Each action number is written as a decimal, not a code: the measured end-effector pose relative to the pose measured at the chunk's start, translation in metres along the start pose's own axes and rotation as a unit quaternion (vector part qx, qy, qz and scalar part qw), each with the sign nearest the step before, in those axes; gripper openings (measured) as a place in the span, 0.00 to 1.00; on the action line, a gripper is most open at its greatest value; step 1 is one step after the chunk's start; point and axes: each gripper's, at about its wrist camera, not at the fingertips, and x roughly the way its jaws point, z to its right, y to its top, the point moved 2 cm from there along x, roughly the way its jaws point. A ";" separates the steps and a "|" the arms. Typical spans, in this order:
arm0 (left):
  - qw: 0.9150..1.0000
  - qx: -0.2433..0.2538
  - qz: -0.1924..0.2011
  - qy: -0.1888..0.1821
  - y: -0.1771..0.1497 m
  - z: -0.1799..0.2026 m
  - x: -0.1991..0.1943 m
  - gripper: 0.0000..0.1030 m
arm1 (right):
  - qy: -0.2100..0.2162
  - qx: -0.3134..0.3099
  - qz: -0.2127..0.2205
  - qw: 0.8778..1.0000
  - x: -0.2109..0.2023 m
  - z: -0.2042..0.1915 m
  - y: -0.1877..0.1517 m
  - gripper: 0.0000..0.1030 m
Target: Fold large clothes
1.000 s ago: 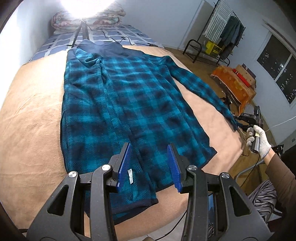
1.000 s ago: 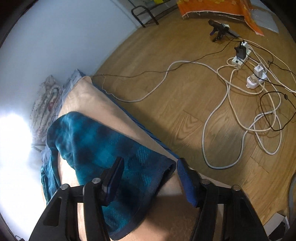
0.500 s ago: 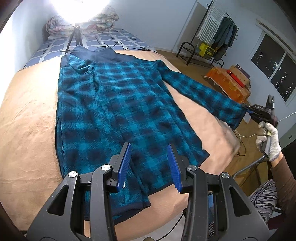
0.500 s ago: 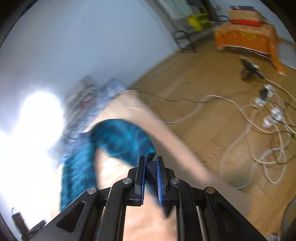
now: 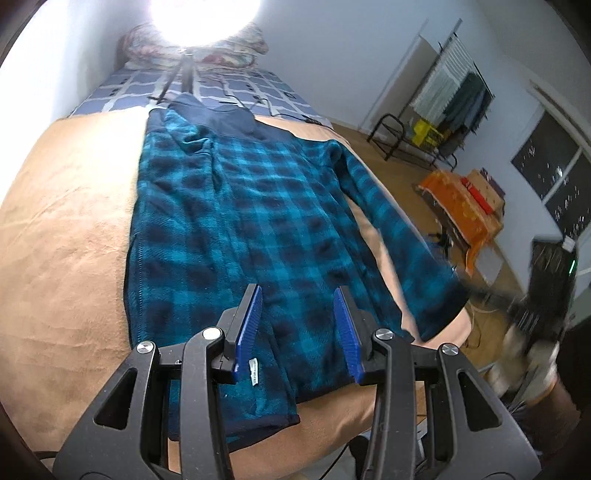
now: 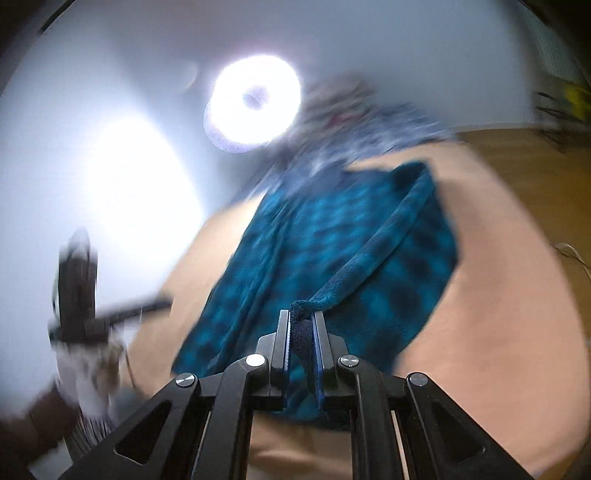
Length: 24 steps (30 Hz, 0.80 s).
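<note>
A teal and navy plaid fleece jacket (image 5: 229,206) lies flat on a bed under a tan blanket (image 5: 66,240), collar at the far end. My left gripper (image 5: 297,295) hovers open just above the near hem, with nothing between its blue pads. The jacket's right sleeve (image 5: 399,236) is lifted off the blanket. My right gripper (image 6: 301,332) is shut on the sleeve's dark cuff (image 6: 301,314), and the sleeve stretches away from it over the jacket (image 6: 332,229). In the left wrist view the gloved hand with the right gripper (image 5: 532,306) is a blur at the bed's right edge.
A bright ring light on a tripod (image 5: 199,22) stands at the head of the bed by pillows (image 5: 236,44) and a patterned sheet. Right of the bed are a wood floor, a clothes rack (image 5: 443,110) and an orange-covered box (image 5: 465,206).
The right gripper shut on the sleeve cuff, lifted it off the bed's edge and swung it in over the bed, rolling as it went. The left gripper stayed open near the hem.
</note>
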 end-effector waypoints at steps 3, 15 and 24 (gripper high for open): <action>1.000 -0.027 -0.002 -0.006 0.001 -0.010 0.001 0.40 | 0.015 -0.040 -0.070 0.997 0.049 -0.028 -0.026 0.07; 0.994 -0.062 -0.064 -0.059 -0.028 -0.002 0.045 0.52 | 0.042 -0.077 -0.165 0.982 0.091 -0.032 -0.053 0.30; 0.989 -0.042 -0.132 -0.054 -0.053 0.022 0.100 0.52 | -0.018 -0.009 -0.093 0.996 0.071 0.030 0.039 0.33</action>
